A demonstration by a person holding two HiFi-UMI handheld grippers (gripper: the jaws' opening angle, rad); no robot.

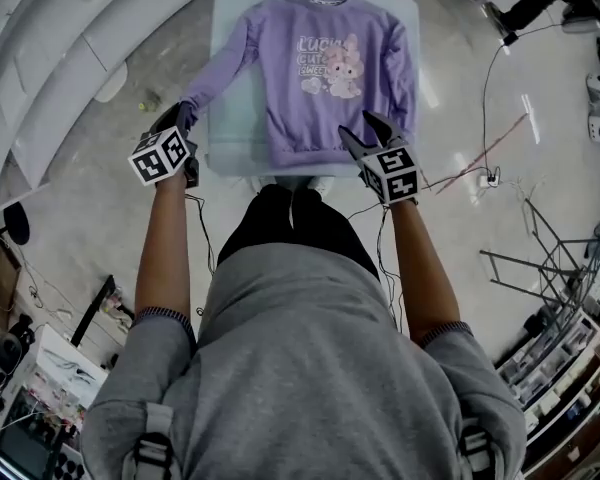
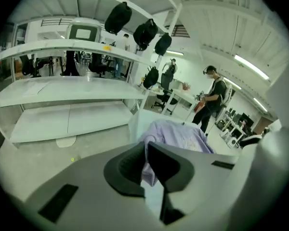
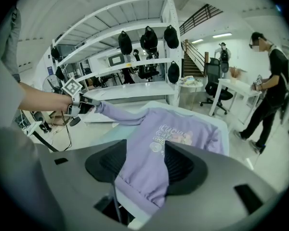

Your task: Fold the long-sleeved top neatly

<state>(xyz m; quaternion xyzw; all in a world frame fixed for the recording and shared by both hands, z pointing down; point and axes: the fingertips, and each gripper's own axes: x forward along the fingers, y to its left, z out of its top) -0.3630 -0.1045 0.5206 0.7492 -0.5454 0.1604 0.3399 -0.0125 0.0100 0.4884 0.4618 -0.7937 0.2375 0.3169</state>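
Observation:
A lilac long-sleeved top (image 1: 320,68) with a cartoon print lies face up on a small white table (image 1: 230,138). Its left sleeve (image 1: 220,73) is stretched out past the table's left edge. My left gripper (image 1: 185,118) is shut on the cuff of that sleeve (image 2: 148,170), and lilac cloth shows between its nearly closed jaws. From the right gripper view the left gripper (image 3: 82,105) holds the sleeve taut in the air. My right gripper (image 1: 365,133) stands open over the top's hem (image 3: 144,186) near its right corner, and I cannot tell whether it touches the cloth.
Long white shelving (image 1: 70,48) runs along the left. Cables (image 1: 490,148) and metal stands (image 1: 550,258) lie on the floor to the right. A person (image 3: 269,81) stands beyond the table's far side. Boxes and gear clutter the lower left corner (image 1: 30,368).

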